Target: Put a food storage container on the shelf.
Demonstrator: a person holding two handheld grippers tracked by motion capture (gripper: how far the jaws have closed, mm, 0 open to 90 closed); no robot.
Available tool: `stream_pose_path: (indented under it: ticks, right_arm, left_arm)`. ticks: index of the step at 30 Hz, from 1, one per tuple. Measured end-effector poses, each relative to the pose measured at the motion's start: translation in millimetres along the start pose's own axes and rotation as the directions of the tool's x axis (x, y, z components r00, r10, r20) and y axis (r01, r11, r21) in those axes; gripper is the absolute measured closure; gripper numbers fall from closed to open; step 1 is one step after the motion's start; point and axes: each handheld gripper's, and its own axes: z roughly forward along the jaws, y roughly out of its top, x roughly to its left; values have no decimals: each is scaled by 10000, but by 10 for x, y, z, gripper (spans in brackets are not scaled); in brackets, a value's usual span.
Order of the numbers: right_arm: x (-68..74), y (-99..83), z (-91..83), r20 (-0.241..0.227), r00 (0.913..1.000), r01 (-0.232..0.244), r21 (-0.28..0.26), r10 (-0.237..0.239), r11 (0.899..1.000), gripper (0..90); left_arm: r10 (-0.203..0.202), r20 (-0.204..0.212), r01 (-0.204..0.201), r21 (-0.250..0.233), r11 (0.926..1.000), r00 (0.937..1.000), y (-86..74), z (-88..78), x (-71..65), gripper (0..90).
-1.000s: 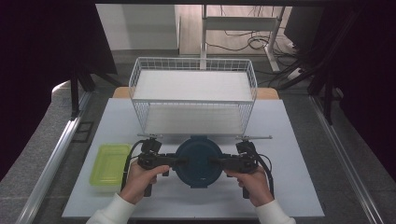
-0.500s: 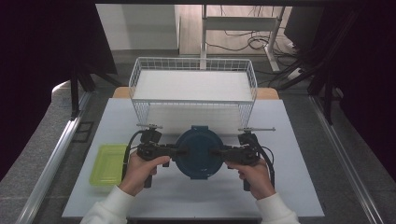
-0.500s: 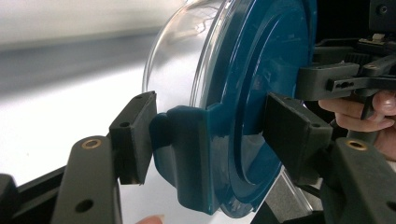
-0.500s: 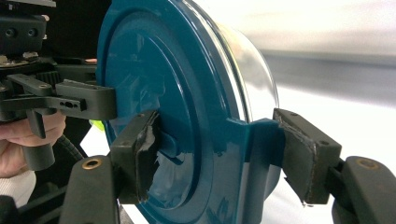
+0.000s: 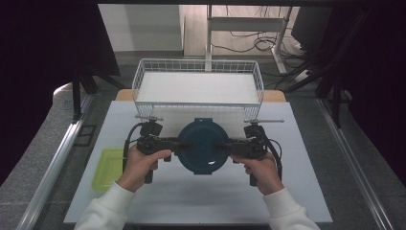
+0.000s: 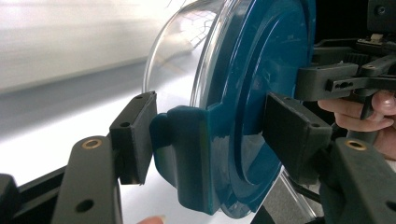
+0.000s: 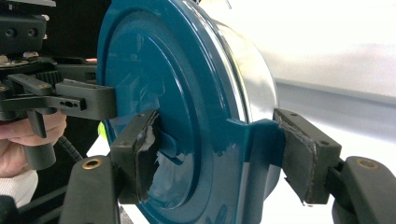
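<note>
A round container [image 5: 202, 146] with a dark blue lid and a clear body hangs above the white table [image 5: 287, 191], gripped from both sides. My left gripper [image 5: 184, 143] is shut on its left edge. In the left gripper view, one of that gripper's [image 6: 212, 135] pads presses a blue latch tab of the container [image 6: 252, 107] and the other the lid's top face. My right gripper [image 5: 221, 144] is shut on the opposite edge. In the right gripper view, that gripper's [image 7: 222, 156] worn pads clamp the lid and a tab of the container [image 7: 187, 93].
A white wire basket [image 5: 198, 61] stands at the table's far edge, just beyond the container. A flat yellow-green box [image 5: 109, 167] lies near the left edge beside my left forearm. Dark screens flank the table.
Both hands have lifted the container off the table and carried it a little toward the basket. The grips look the same.
</note>
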Motion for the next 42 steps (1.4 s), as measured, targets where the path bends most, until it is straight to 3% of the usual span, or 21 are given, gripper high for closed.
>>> stream_pose_path:
  ticks: [20, 42]
  right_arm:
    - [9, 225, -106, 62, 9999, 111, -234, -109, 9997, 335]
    - [144, 768, -138, 6, 9990, 443, -431, -443, 9981, 335]
  left_arm:
    - [140, 152, -139, -78, 9999, 9998, 283, -32, -56, 378]
    - [394, 116, -387, -522, 9979, 9992, 779, -259, -67, 384]
